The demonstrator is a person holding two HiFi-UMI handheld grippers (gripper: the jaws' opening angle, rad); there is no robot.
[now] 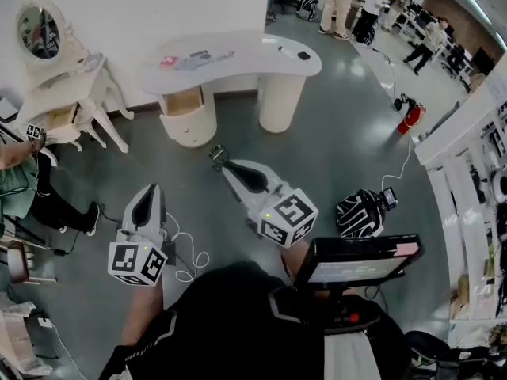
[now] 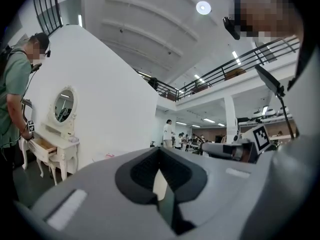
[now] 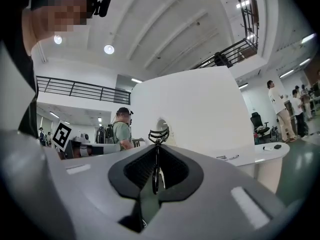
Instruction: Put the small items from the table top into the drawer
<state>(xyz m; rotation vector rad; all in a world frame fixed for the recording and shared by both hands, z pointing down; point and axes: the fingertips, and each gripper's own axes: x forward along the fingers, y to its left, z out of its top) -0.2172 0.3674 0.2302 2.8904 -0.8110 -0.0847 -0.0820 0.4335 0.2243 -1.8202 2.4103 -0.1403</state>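
Well back from the curved white table (image 1: 253, 68), across open floor, the right gripper (image 3: 156, 181) is clamped on the handles of a black eyelash curler (image 3: 158, 139). The curler's long axis runs forward past the jaw tips. The open drawer (image 1: 184, 101) in the table's left pedestal lies ahead, roughly along that line, and the right gripper is the nearer one. The left gripper (image 2: 161, 189) is closed and empty. More small items (image 1: 194, 58) lie on the tabletop.

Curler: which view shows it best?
The right gripper view: the curler is pinched in the shut jaws, close up, its curved head clear. The head view shows only a small dark shape at the right gripper's tip. The left gripper view shows that gripper, but no curler I can make out.
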